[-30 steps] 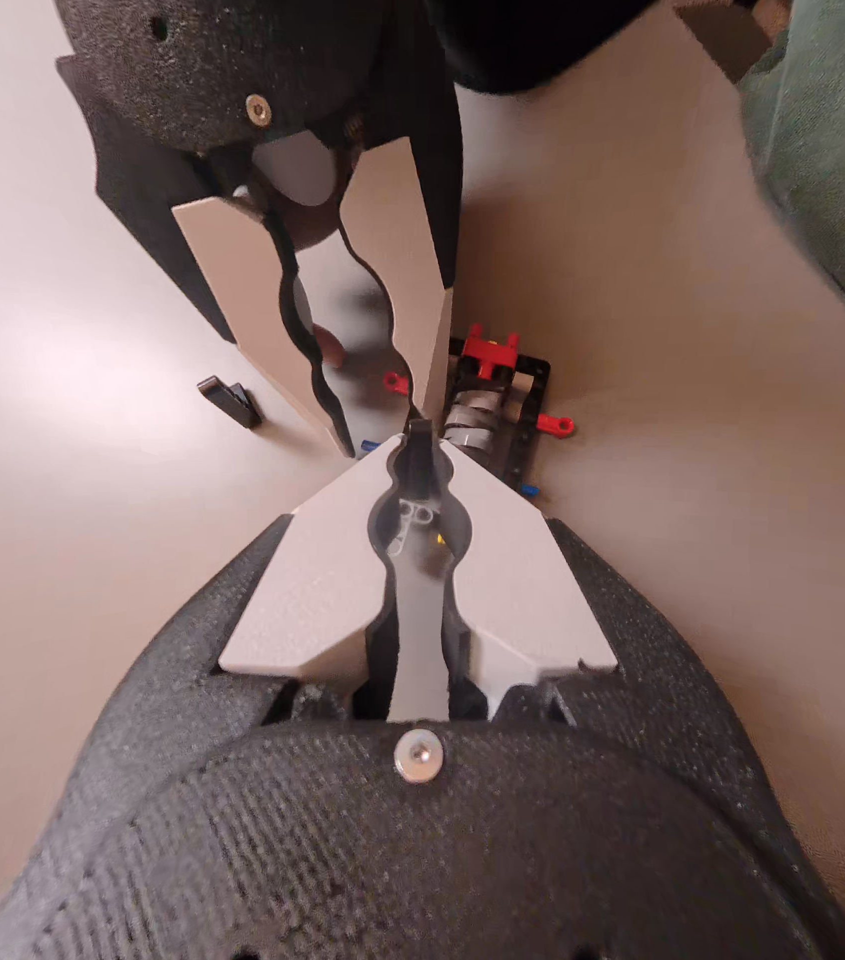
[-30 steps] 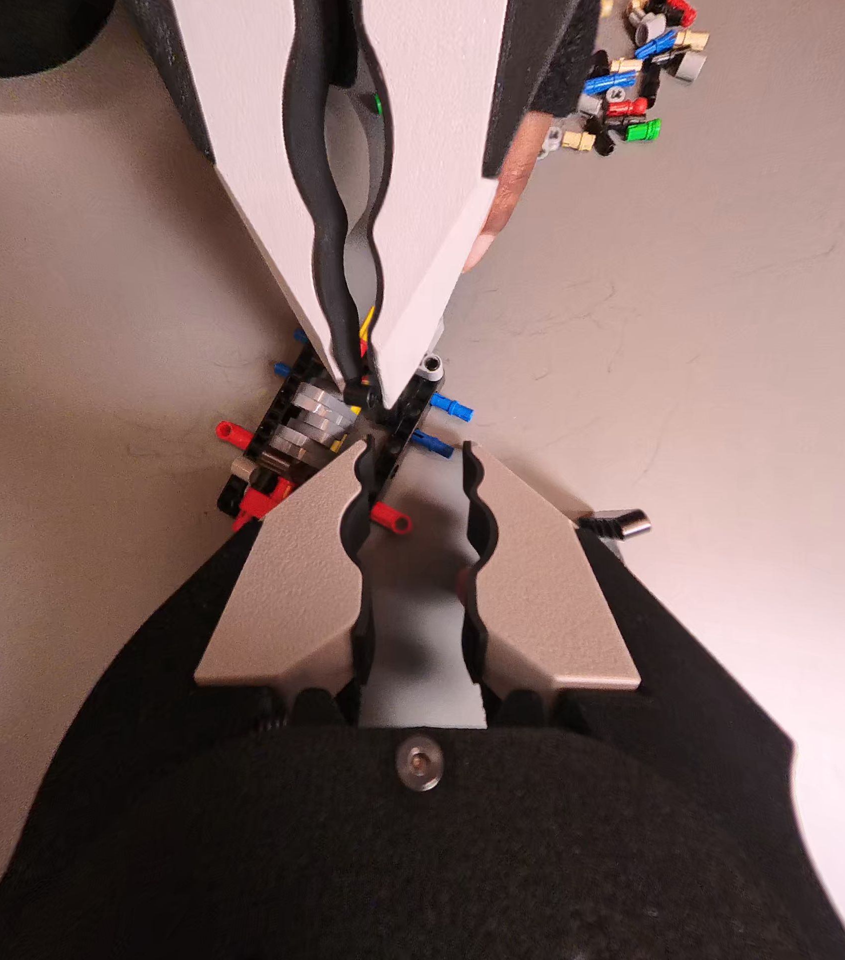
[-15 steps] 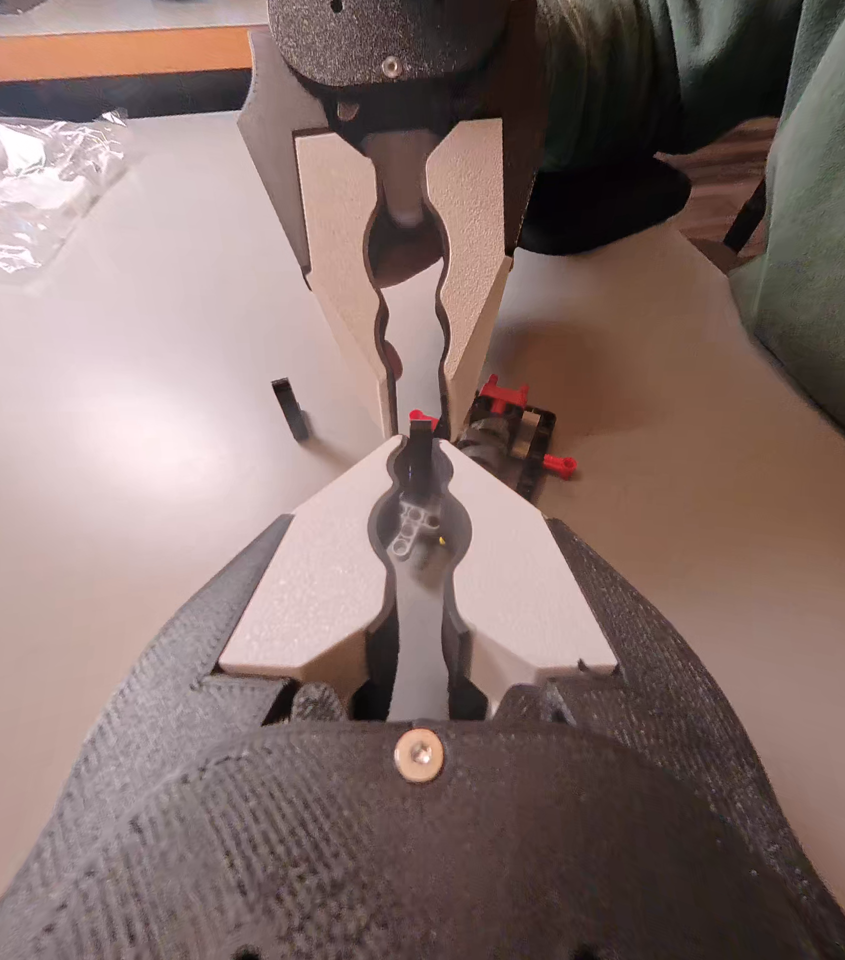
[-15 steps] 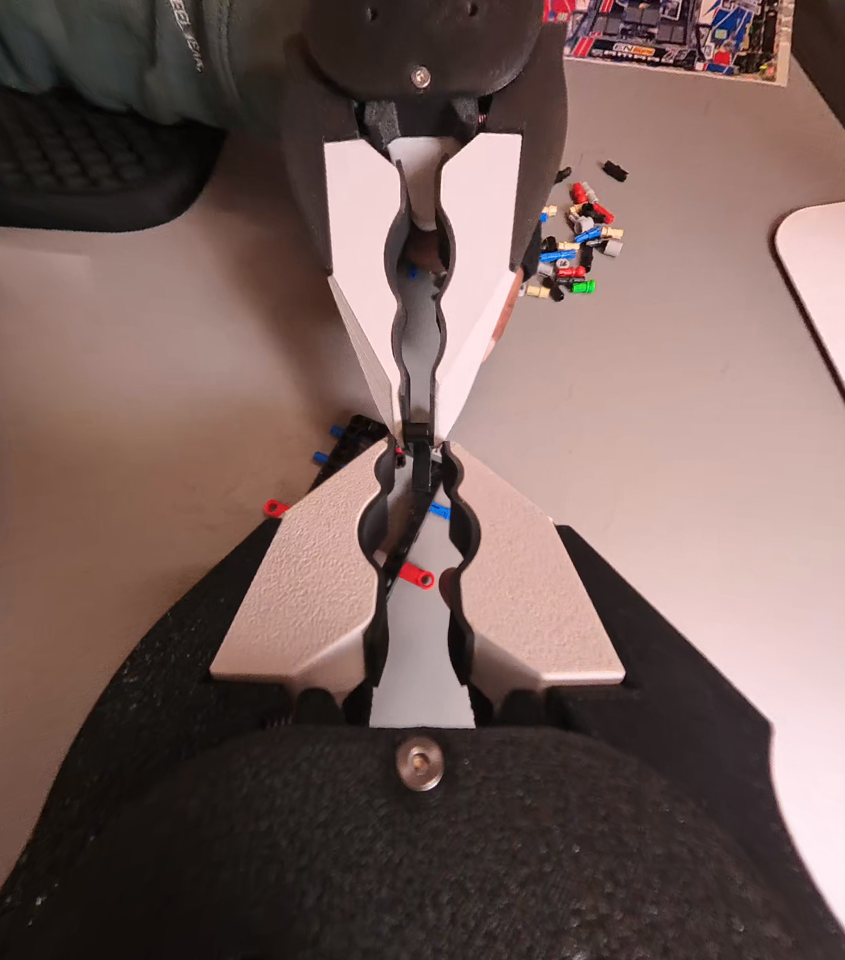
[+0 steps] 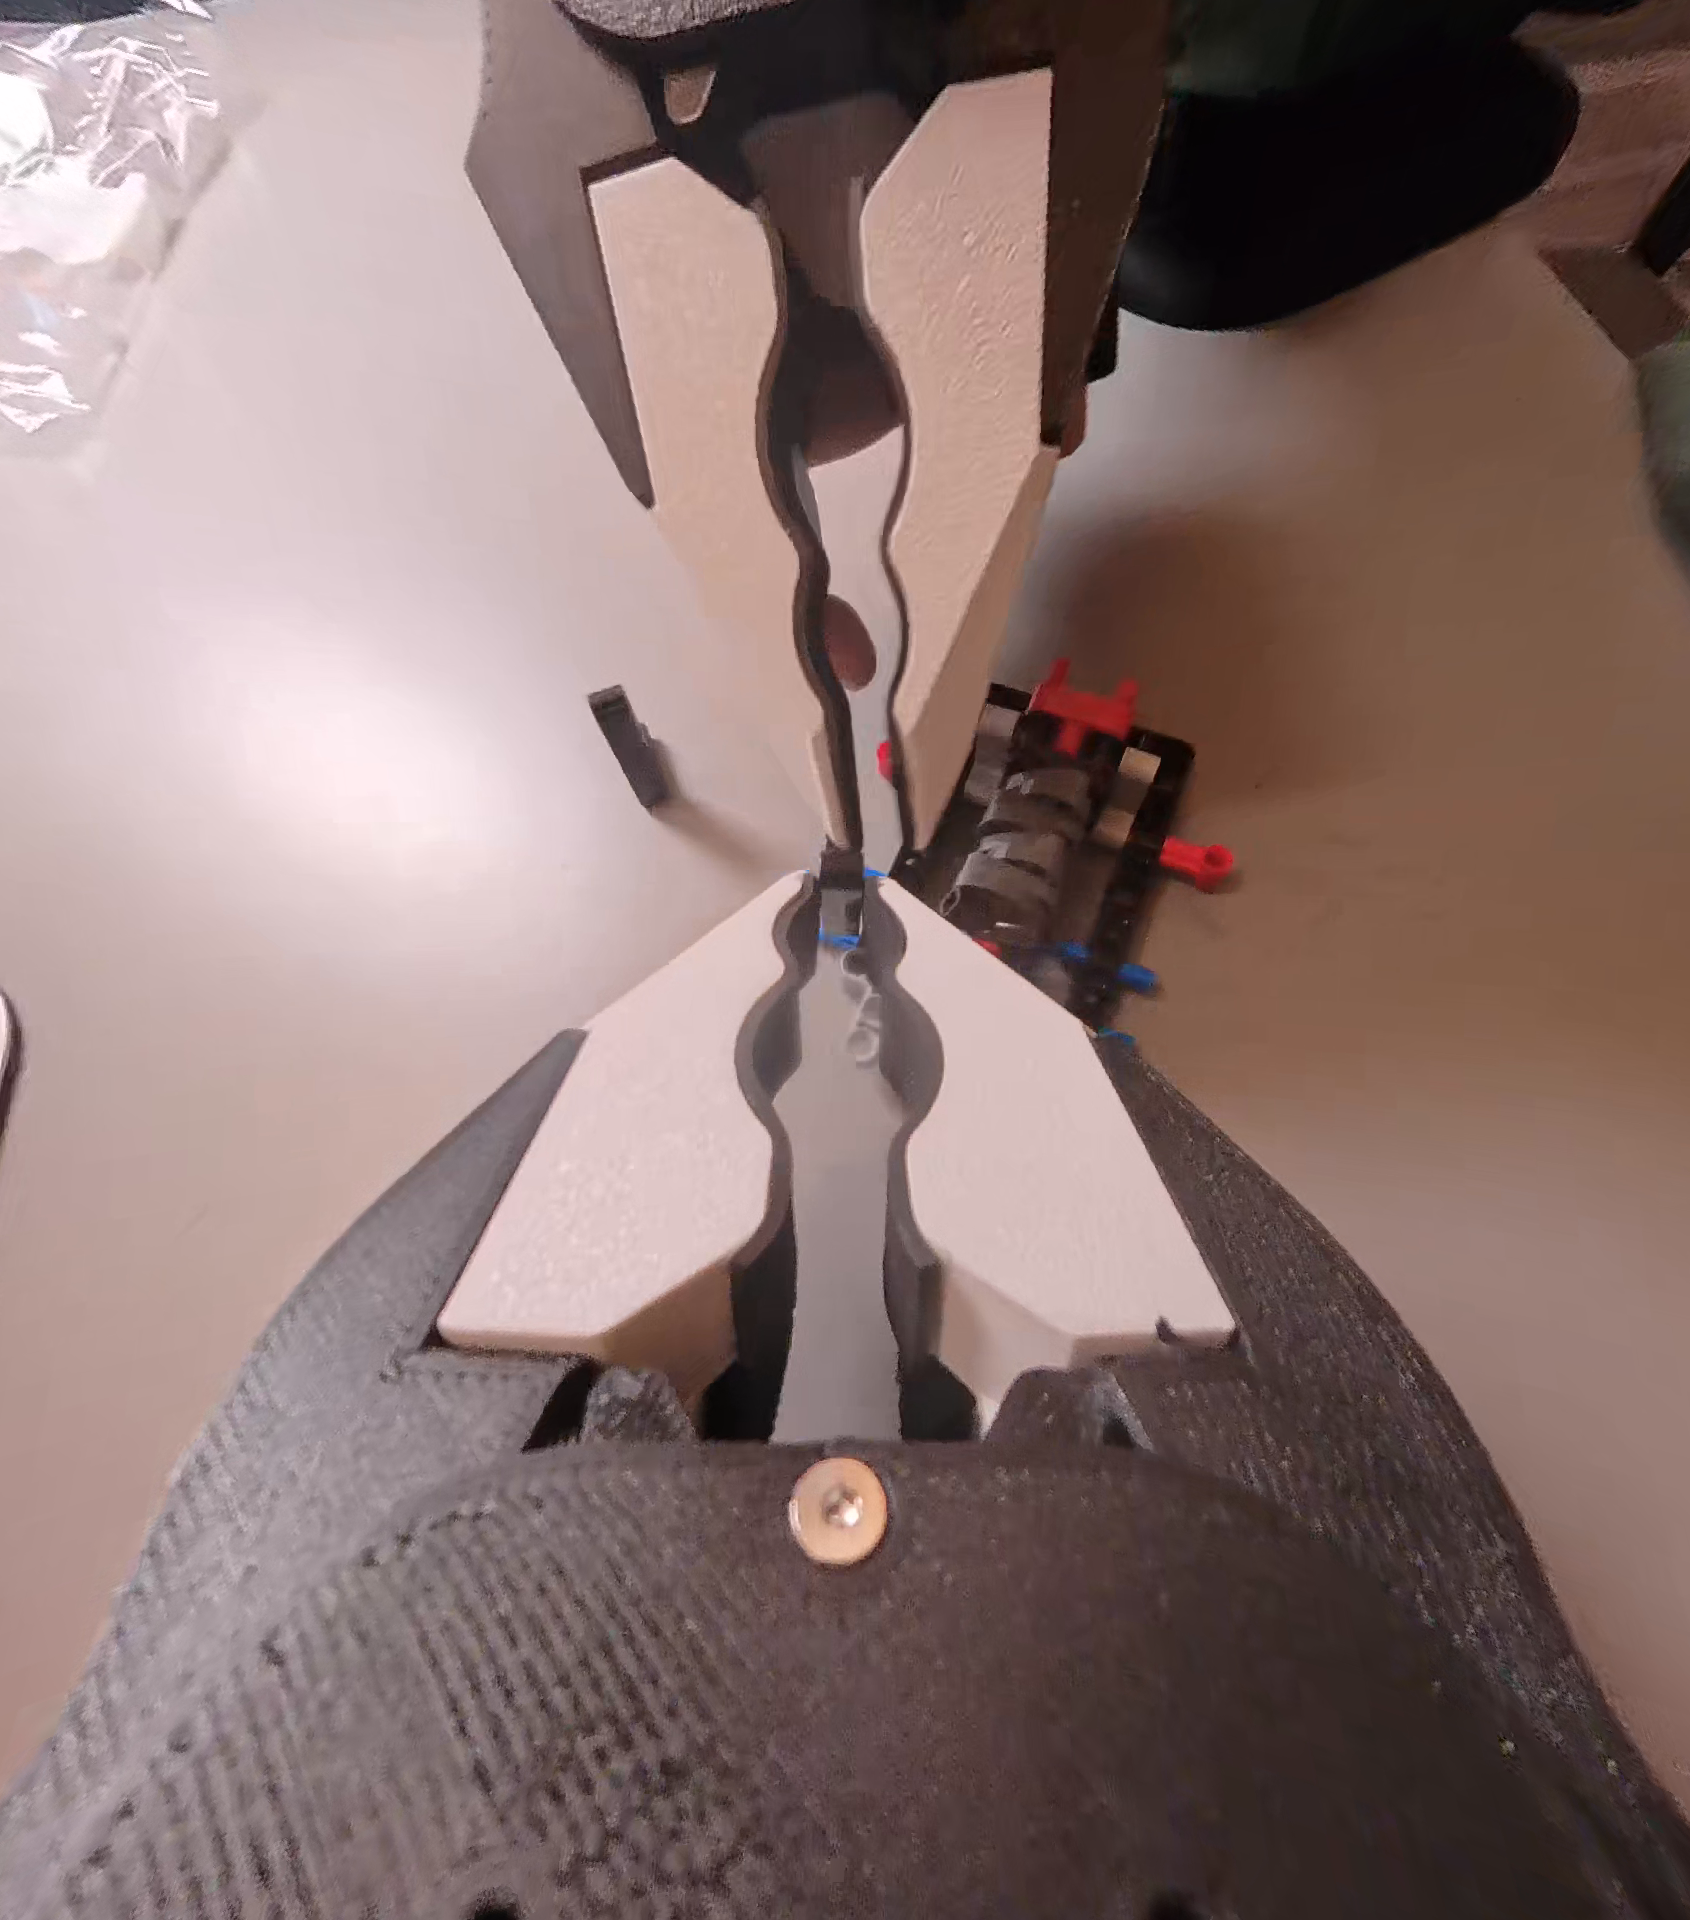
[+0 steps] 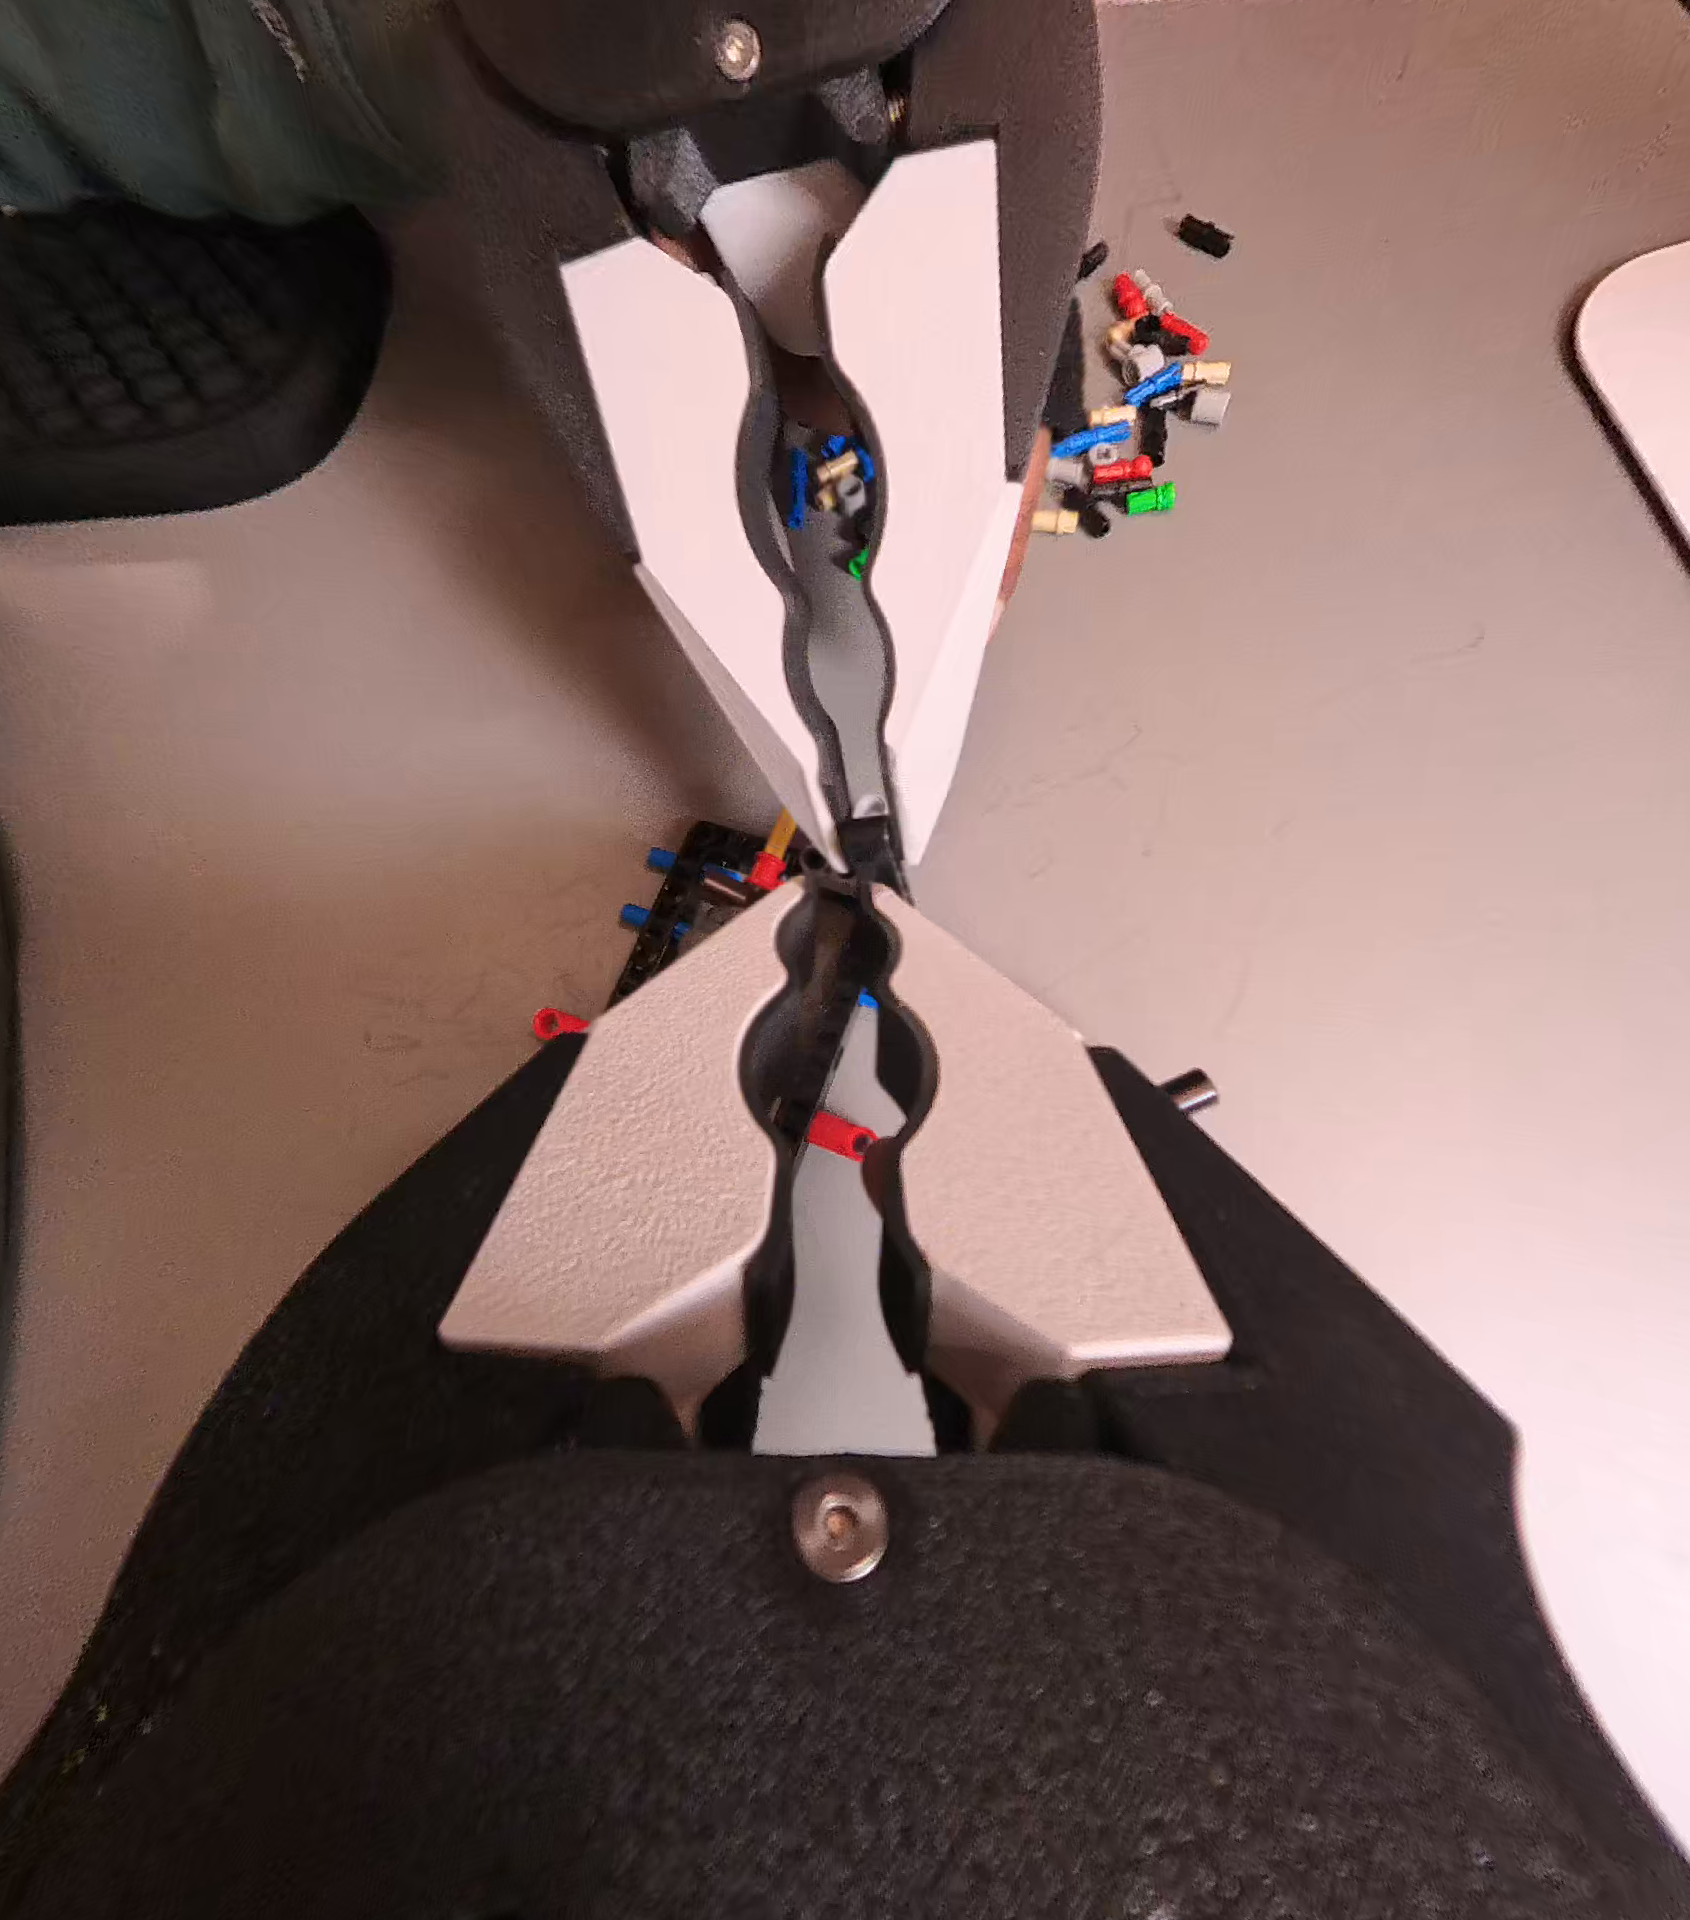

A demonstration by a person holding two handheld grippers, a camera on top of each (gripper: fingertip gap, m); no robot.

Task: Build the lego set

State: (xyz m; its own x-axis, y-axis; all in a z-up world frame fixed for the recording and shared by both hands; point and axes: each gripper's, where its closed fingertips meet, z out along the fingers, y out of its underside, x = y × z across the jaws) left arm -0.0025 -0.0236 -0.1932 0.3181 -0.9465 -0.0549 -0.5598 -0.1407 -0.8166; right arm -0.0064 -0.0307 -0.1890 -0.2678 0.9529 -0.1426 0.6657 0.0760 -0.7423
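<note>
Left claw (image 5: 843,902): tips pressed together on a small black connector piece (image 5: 839,883), with a grey perforated beam (image 5: 860,1013) lying in the gap behind the tips.
Right claw (image 6: 846,896): closed on the black side beam (image 6: 820,1029) of the lego frame (image 5: 1064,831); its tips meet those of the left claw point to point.
Lego frame: a black rectangular chassis with grey gears inside, a red block at its far end, and red and blue pins sticking out of its sides; it sits near the middle of the surface (image 5: 249,727), just right of the meeting tips in the left wrist view, and whether it rests on the surface or is raised cannot be told.
Red pin (image 6: 841,1135): projects from the gripped beam, between the right claw's fingers.
Loose black piece (image 5: 628,743): alone on the surface, left of the right claw in the left wrist view.
Parts pile (image 6: 1137,416): small red, blue, tan, grey, black and green pins, toward the far side of the surface in the right wrist view.
Clear plastic bag (image 5: 10,208): crumpled, at the far left corner of the surface in the left wrist view.
</note>
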